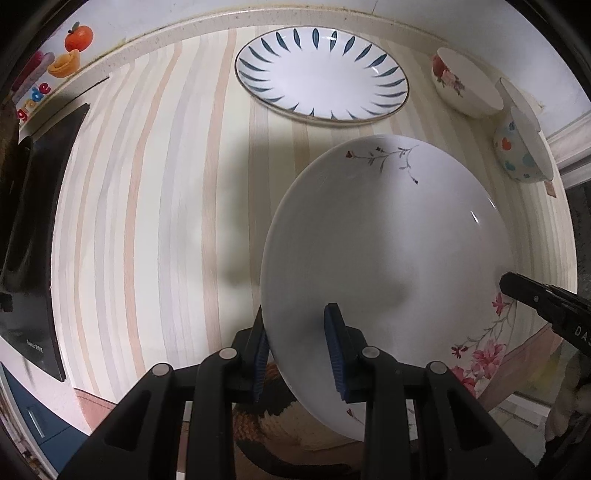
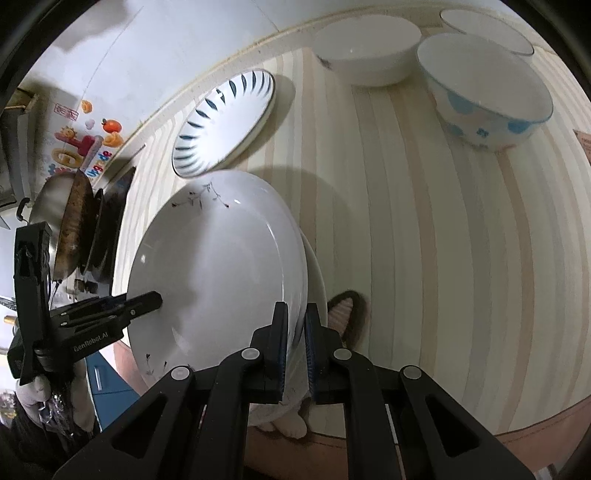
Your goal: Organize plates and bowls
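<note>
A white plate with a thin twig pattern hangs low over the striped counter, held from both sides. My left gripper is shut on its left rim, one pad under and one inside; the right wrist view shows it at the plate's left. My right gripper is shut on the opposite rim and enters the left wrist view from the right. A second plate's edge with pink flowers shows just beneath. A blue-leaf plate lies behind.
Three bowls stand at the back right: a floral one, a spotted one and a plain rim. A black cooktop and a wok sit left. The counter's front edge is close.
</note>
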A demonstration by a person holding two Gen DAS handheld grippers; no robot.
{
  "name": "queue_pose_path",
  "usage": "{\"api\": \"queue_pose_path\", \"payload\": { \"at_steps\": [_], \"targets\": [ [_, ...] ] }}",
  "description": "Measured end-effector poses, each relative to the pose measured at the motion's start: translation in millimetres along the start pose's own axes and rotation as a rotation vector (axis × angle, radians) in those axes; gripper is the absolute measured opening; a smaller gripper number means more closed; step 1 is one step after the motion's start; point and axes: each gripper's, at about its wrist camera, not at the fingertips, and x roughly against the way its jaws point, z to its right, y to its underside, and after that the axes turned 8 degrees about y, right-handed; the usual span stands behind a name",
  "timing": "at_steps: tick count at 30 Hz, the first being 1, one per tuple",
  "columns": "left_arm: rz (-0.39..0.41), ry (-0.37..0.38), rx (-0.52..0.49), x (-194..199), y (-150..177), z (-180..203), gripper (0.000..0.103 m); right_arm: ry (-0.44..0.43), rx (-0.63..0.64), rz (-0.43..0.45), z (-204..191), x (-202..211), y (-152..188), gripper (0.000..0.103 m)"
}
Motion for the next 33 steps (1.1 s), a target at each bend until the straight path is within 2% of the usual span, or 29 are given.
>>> {"api": "queue_pose_path", "payload": {
  "at_steps": [6, 12, 20, 23, 24, 28, 33],
  "targets": [
    [-0.013, -0.037, -0.019, -5.4, 3.0, 0.6, 0.026, 0.006, 0.010, -0.049, -2.4, -10.9, 3.3, 0.010],
    [-0.045, -0.036, -0.007, -18.6, 4.2, -1.4, 0.026, 0.001, -0.001, -0.095, -2.6, -20.2, 2.4, 0.011],
    [-0.059, -0.026, -0.018, -26.3, 5.2, -4.0, 0.026, -0.023, -0.060, -0.198, 1.7, -22.2, -7.8, 0.018],
    [-0.062, -0.017, -0.006, -23.7, 7.3, -11.2, 0.026, -0.009, -0.063, -0.219, 3.4, -15.5, -10.6, 0.020],
    [-0.057, -0.016, 0.001, -18.9, 6.9, -15.1, 0.027, 0.009, -0.055, -0.226, 2.6, -11.3, -12.2, 0.024],
    [-0.024, -0.006, 0.037, 5.0, -5.1, -29.5, 0.027, 0.016, -0.041, -0.210, 0.6, 13.1, -27.7, 0.024],
    [0.076, 0.012, 0.090, 30.3, -66.9, -50.0, 0.028, -0.006, -0.061, -0.079, -17.7, 31.1, -84.9, 0.027]
  ]
}}
